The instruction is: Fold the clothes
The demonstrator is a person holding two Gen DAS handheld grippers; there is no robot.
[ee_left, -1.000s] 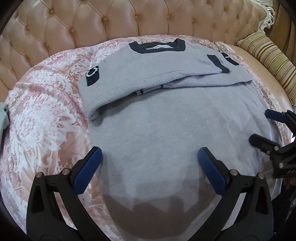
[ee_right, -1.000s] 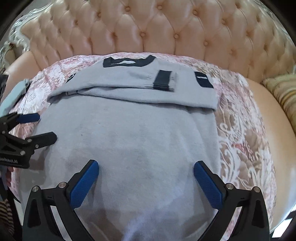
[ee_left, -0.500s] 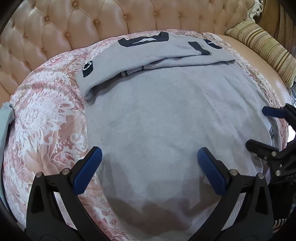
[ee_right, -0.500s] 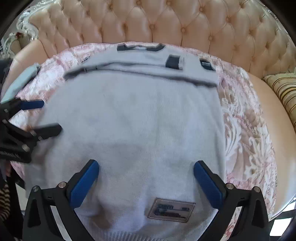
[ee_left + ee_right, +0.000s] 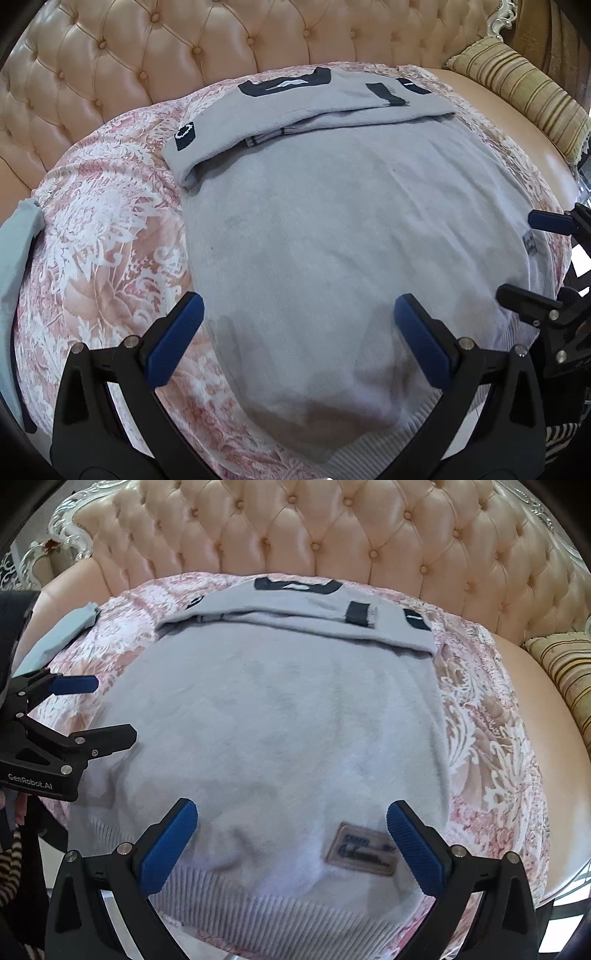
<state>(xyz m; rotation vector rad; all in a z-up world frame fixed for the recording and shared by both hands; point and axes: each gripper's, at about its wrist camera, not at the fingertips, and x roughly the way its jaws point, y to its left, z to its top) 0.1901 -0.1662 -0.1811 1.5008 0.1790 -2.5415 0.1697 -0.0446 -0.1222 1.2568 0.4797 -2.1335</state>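
Tufted sofa (image 5: 369, 535) fills frame top; sweater (image 5: 351, 240) on floral cover (image 5: 103, 229). Both my jaws gape, empty. Only right view shows the hem label (image 5: 364, 849).

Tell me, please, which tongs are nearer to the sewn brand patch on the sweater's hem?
Right. The right tongs straddle the hem with the brand patch just inside one finger; the left tongs hover over the sweater's opposite corner.

Both grippers, apparently drawn back, sweater (image 5: 280, 738) hem exposed
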